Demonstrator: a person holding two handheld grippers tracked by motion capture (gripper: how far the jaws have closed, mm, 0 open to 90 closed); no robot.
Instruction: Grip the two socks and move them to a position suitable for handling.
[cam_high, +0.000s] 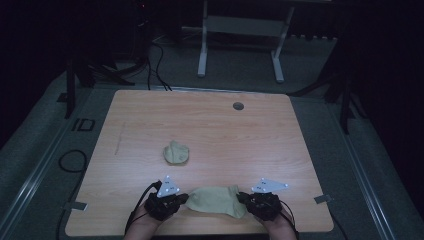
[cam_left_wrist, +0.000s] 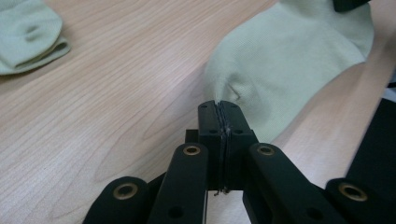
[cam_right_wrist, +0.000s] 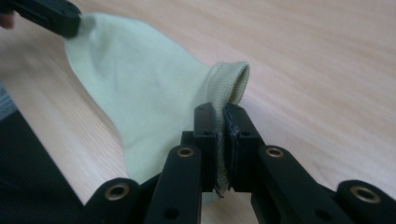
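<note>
Along the lower edge of the high view, a pale green sock hangs stretched between 2 grippers. Left gripper is clenched on its toe end, right gripper on the ribbed cuff. It looks light, limp and stretchy, so gripping both ends seems best. A second, bundled sock lies at frame centre on the desk.

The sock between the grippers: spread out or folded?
Spread out: the sock lies stretched flat, left gripper and right gripper pinching opposite ends.
</note>
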